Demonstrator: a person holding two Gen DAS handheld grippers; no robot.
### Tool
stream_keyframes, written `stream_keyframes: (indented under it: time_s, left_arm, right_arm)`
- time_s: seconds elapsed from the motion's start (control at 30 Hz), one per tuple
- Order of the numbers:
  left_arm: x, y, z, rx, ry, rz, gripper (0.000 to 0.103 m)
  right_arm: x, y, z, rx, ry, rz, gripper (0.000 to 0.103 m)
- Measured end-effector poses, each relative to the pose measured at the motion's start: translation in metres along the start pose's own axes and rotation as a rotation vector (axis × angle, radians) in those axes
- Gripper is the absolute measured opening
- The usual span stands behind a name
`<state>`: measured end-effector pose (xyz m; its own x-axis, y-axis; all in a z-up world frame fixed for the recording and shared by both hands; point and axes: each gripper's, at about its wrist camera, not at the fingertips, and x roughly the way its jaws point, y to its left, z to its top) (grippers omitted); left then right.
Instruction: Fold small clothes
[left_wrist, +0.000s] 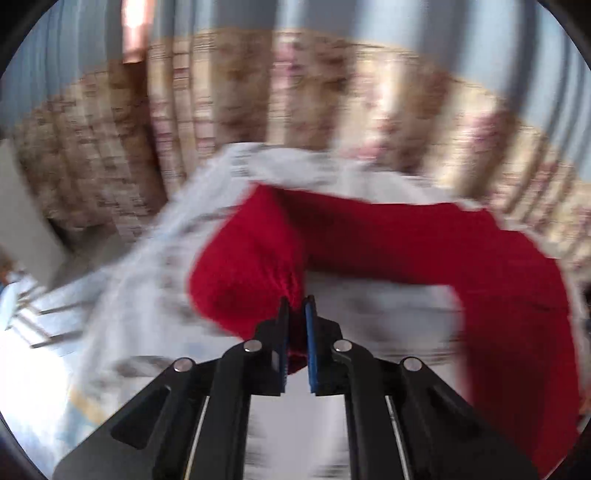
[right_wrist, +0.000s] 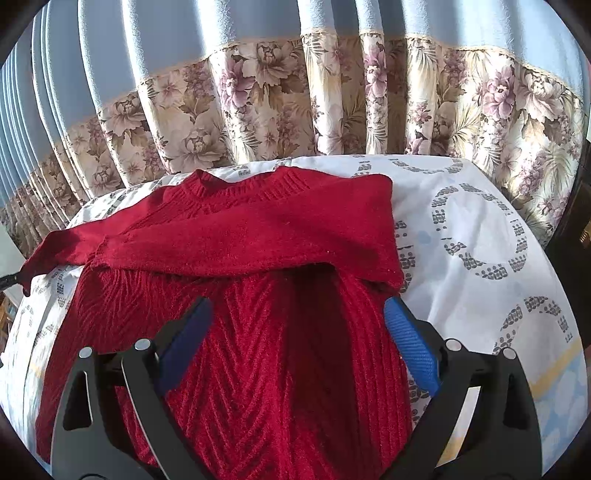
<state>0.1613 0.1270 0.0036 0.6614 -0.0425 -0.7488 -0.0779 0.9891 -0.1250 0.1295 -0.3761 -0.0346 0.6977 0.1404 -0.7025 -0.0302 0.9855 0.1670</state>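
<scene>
L gripper (left_wrist: 296, 301): jaws clamped on a bunched end of the red sweater (right_wrist: 258, 295), prob. the cuff of 1 sleeve; knit pinched between the 2 blue pads; L wrist view badly blurred.
L sleeve (right_wrist: 62, 247): stretched out to the left past the bed edge in R wrist view, lifted off the cover.
Sweater pos.: flat on the bed, neck (right_wrist: 236, 184) toward the curtain; other sleeve looks already folded across the chest as a band.
Handling (my guess): light, soft, floppy, stretchy; not fragile, not slippery, fuzzy knit should hold in the pads. Sags if held at 1 point; grip cuffs, shoulders or hem corners, not mid-panel.
Texture: chunky chevron rib on body, ribbed collar, smooth finer knit on sleeves.
R gripper (right_wrist: 297, 314): jaws wide apart, nothing between them; hovers over lower body of sweater, contact w/ fabric can't tell.
Bed cover (right_wrist: 498, 206): white cotton-like sheet, grey dotted ring print, mildly wrinkled.
Curtain (right_wrist: 332, 92): pleated, blue top, floral lower band, behind bed.
</scene>
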Motion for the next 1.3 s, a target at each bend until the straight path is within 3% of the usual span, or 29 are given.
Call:
stream_keyframes:
  time_s: [0.3,0.73,0.8,0.83,0.87,0.9,0.93,1.07,1.23,1.3]
  left_arm:
    - [0.035,-0.153,0.015,0.142,0.026,-0.197,0.007]
    - [0.092,-0.314,0.036,0.251,0.110,-0.387,0.008]
    - [0.103,-0.328,0.034,0.254,0.142,-0.415,0.014]
    - [0.107,-0.332,0.033,0.252,0.162,-0.418,0.021]
    - [0.107,-0.331,0.032,0.245,0.171,-0.422,0.041]
    - [0.105,-0.325,0.033,0.221,0.155,-0.425,0.077]
    - [0.100,-0.318,0.034,0.199,0.122,-0.417,0.088]
    - [0.079,-0.278,0.043,0.203,0.021,-0.380,0.090]
    - [0.080,-0.192,0.055,0.160,-0.090,-0.133,0.092]
    - [0.084,-0.167,0.054,0.133,-0.105,-0.074,0.092]
  right_arm:
    - [0.004,-0.004,0.006,-0.019,-0.011,-0.015,0.094]
    - [0.012,-0.030,0.039,0.017,-0.051,-0.028,0.094]
    - [0.016,-0.030,0.040,0.013,-0.044,-0.035,0.094]
    - [0.017,-0.029,0.041,0.010,-0.040,-0.040,0.094]
    - [0.017,-0.028,0.042,0.009,-0.038,-0.042,0.094]
    - [0.017,-0.026,0.043,0.008,-0.036,-0.043,0.094]
    - [0.017,-0.024,0.044,0.007,-0.035,-0.043,0.094]
    - [0.022,-0.006,0.050,-0.010,-0.023,-0.025,0.096]
    - [0.047,0.031,0.055,-0.029,0.013,0.022,0.097]
    - [0.060,0.047,0.055,-0.050,0.032,0.033,0.097]
